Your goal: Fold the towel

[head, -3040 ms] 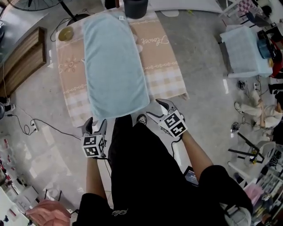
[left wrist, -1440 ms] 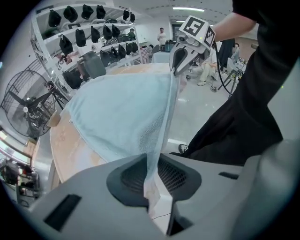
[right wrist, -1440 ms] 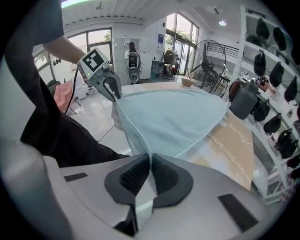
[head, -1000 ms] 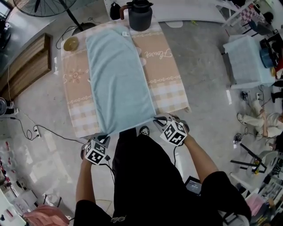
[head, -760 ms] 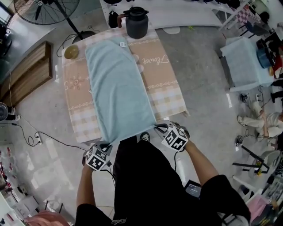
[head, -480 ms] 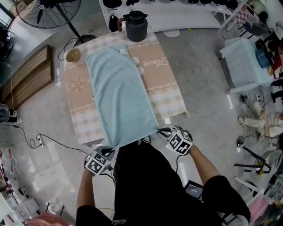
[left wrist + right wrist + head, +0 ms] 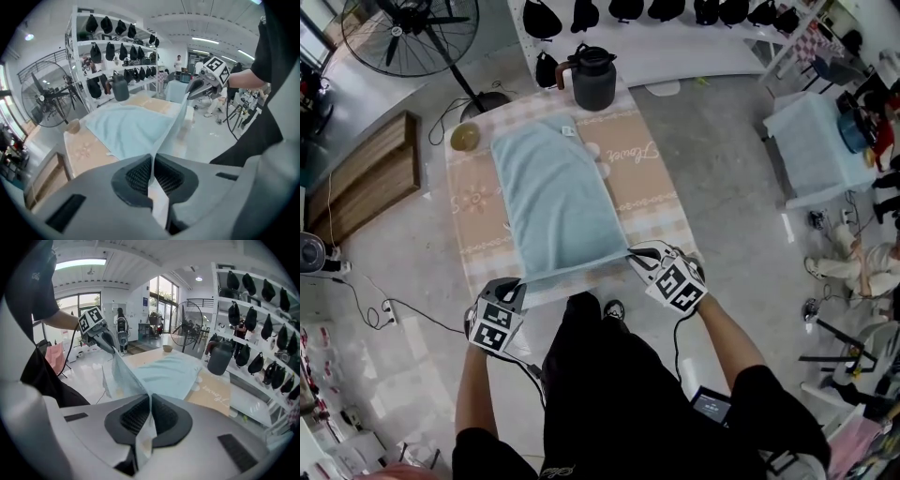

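The light blue terry towel (image 7: 558, 202) lies lengthwise on the table (image 7: 484, 275), on top of a beige checked tablecloth (image 7: 652, 178). In the head view its far short end points to 12 o'clock, and its near short edge, at 6 o'clock, is raised above the table edge and stretched straight between the two tools.

The left hand-held gripper (image 7: 517, 284) holds the near corner of the towel at about 7 o'clock. In the left gripper view the jaws of this hand-held gripper (image 7: 152, 171) are pressed together, with a thin fold of the towel (image 7: 131, 129) pinched between the dark pads. From there the cloth runs up and away to the other tool.

The right hand-held gripper (image 7: 630, 255) holds the other near corner at about 5 o'clock. In the right gripper view its jaws (image 7: 150, 416) are also closed tight on the cloth, and the towel (image 7: 168, 371) spreads from the pads out to the table.

The rest of the towel is flat on the tablecloth. A dark grey jug (image 7: 592, 80) stands just beyond the far end of the towel at 12 o'clock. A small round bowl (image 7: 465, 138) sits at about 10 o'clock from the towel, near the table corner.
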Demonstrator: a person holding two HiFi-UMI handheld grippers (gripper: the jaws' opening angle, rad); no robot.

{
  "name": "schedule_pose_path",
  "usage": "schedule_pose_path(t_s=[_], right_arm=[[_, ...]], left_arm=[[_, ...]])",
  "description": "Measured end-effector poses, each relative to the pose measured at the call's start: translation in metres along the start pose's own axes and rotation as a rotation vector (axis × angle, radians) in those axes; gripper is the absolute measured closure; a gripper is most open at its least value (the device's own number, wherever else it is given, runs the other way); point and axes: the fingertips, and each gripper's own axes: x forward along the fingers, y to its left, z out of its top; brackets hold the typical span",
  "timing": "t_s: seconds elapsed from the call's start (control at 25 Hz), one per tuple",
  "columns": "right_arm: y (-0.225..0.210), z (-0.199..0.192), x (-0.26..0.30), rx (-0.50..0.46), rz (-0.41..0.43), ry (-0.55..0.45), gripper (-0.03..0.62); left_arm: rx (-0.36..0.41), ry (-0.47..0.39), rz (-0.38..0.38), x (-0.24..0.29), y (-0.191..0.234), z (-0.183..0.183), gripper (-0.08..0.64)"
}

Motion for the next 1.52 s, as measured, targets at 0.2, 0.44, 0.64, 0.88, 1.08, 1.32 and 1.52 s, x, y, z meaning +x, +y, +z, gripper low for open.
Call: schedule_pose_path(t_s=[0.2,0.44,0.64,0.88,1.08,1.32,1.52], right_arm=[[-0.046,0.044,0.016,-0.002,-0.078,-0.029,0.576],[-0.105,0.099,0.044,0.018,-0.15,-0.059,0.575],[-0.135,0.12,0.066,0.023,-0.197,-0.028,0.577],[-0.164,0.141,0.088,0.05,-0.239,-0.029,0.577],[-0.196,0.162,0.102,0.053,-0.251,-0.051,0.575],[-0.239,0.177,0.13,0.044,-0.237,-0.064,0.575],[-0.277,0.182,0.162,0.039,-0.203,-0.057,0.575]], left_arm=[[0.005,-0.079,0.067,0.003,0.059,0.038,0.546],[0.021,-0.152,0.106,0.015,0.125,0.069,0.546],[0.006,-0.196,0.096,0.026,0.169,0.089,0.546],[-0.019,-0.227,0.097,0.038,0.208,0.105,0.545],[-0.036,-0.238,0.13,0.046,0.24,0.123,0.546],[-0.059,-0.228,0.175,0.068,0.278,0.141,0.545],[-0.08,-0.211,0.215,0.092,0.319,0.159,0.545]])
